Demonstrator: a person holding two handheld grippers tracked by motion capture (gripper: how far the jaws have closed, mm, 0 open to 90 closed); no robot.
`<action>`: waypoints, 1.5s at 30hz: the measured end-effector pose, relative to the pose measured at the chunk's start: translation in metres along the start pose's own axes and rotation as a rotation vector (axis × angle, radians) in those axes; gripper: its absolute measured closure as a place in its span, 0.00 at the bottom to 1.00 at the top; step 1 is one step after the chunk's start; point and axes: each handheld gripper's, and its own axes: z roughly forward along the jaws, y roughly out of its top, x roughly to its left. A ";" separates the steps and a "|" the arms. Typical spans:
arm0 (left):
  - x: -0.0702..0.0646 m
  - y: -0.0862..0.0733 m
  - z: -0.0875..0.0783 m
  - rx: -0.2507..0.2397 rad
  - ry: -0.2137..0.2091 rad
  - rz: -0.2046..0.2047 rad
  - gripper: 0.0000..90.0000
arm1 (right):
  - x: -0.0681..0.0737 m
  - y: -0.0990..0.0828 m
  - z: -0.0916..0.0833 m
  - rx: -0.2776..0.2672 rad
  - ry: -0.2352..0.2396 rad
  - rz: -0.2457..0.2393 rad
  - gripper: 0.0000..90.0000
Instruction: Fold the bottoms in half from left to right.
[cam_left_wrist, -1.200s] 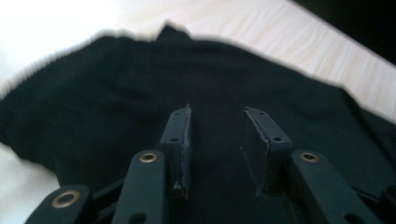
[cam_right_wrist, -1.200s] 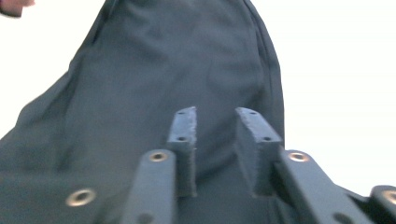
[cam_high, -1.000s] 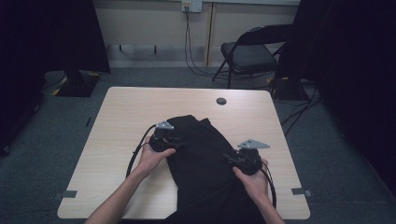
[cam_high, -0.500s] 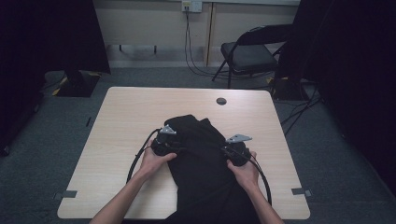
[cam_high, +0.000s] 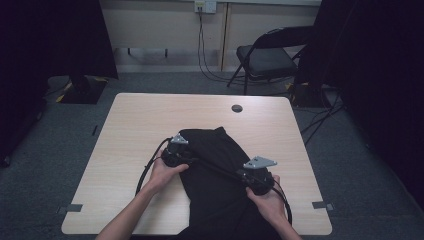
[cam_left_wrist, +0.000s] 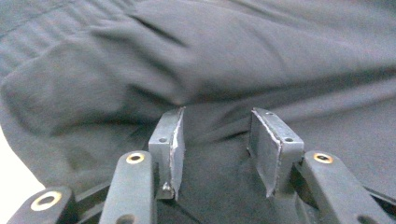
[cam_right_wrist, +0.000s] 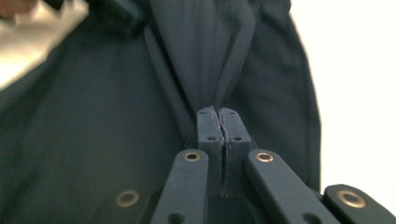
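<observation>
Since the earlier high views, the right gripper (cam_high: 248, 175) has shifted inward from the right-hand edge of the black fabric garment (cam_high: 220, 165) and now sits over the cloth; the left gripper (cam_high: 184, 156) has kept much the same place at the garment's left side.

Item 1: black fabric garment, crumpled, lying on the near-centre of the pale wooden rectangular table (cam_high: 150, 125), its lower part running off the near edge between the person's forearms.

Item 2: right gripper (cam_right_wrist: 219, 116). Jaws pressed together, having just closed, with a gathered fold of the garment (cam_right_wrist: 205, 56) pinched between the pads. The cloth rises taut from the pinch in 2 ridges. In the high view a taut line of fabric runs from this gripper toward the left one.

Item 3: left gripper (cam_left_wrist: 217, 140). Jaws about halfway apart, having just been opening. Cloth (cam_left_wrist: 210, 60) lies under and beyond the gap; the pads do not press on it.

Item 4: small round dark grommet (cam_high: 236, 108), set in the table's far side, well apart from the garment.

Item 5: black folding chair (cam_high: 267, 57), on the floor beyond the table.
</observation>
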 end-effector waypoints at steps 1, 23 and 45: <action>-0.001 0.000 0.000 0.004 -0.012 0.022 0.63 | -0.001 -0.007 0.004 0.023 -0.011 -0.005 0.98; 0.005 -0.005 -0.004 0.004 -0.060 0.019 0.84 | -0.028 0.083 0.143 -0.009 0.018 0.018 0.70; -0.015 0.006 0.011 0.011 0.017 0.105 0.66 | -0.073 0.068 0.125 0.055 -0.201 0.145 0.97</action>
